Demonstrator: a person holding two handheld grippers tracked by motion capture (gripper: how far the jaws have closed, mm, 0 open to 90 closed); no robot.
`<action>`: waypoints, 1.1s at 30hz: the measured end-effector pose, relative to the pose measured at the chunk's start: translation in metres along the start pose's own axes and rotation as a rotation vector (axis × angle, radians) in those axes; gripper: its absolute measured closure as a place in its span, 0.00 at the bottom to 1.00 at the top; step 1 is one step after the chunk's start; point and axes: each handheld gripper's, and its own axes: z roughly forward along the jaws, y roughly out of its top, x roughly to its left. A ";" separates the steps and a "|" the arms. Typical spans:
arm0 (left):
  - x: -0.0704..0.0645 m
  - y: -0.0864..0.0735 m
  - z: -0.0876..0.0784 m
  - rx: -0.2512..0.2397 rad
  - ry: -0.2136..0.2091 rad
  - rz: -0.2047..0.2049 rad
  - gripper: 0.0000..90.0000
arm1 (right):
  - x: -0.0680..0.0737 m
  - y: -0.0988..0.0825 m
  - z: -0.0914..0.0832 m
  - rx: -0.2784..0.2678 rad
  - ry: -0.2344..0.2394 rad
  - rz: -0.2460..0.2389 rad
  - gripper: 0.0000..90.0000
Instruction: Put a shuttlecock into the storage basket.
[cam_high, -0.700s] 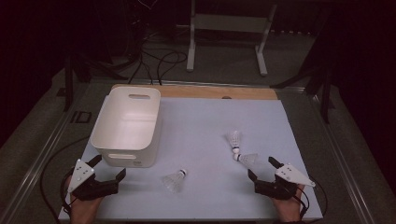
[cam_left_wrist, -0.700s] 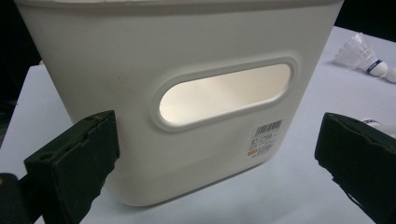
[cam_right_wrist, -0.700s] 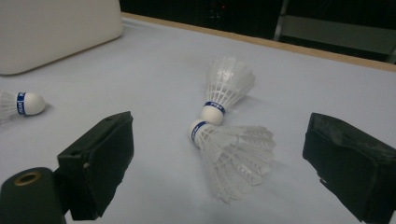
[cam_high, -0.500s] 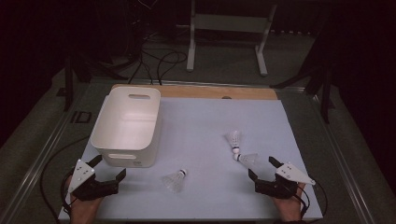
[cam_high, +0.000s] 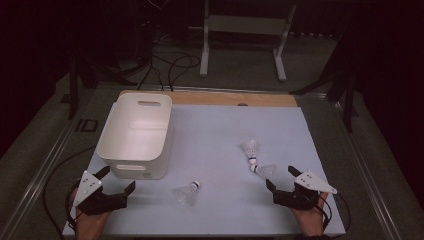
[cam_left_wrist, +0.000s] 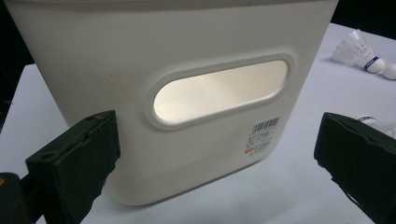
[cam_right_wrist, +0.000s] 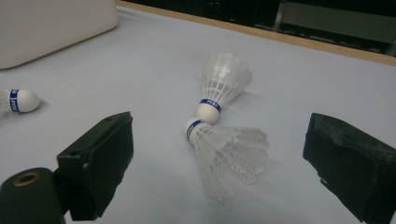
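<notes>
Right claw (cam_high: 280, 178) gaping just short of the nearer shuttlecock (cam_right_wrist: 227, 156).

The shuttlecock lies on the table (cam_high: 220, 145) just ahead of the wide-open, empty jaws, between their lines. Its long axis runs away from the claw, feathers nearest, cork touching the cork of a second shuttlecock (cam_right_wrist: 222, 81) beyond. Since the earlier frame, the claw has barely shifted.
</notes>
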 end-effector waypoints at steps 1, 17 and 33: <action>0.000 0.000 0.000 0.000 0.000 0.000 0.01 | 0.000 0.002 0.000 0.002 0.000 -0.008 0.09; -0.001 0.000 0.001 0.002 -0.002 0.003 0.01 | 0.005 0.012 0.012 0.074 0.017 -0.018 0.09; -0.002 0.000 0.002 0.007 -0.007 0.009 0.01 | 0.007 0.011 0.022 0.118 0.034 -0.008 0.09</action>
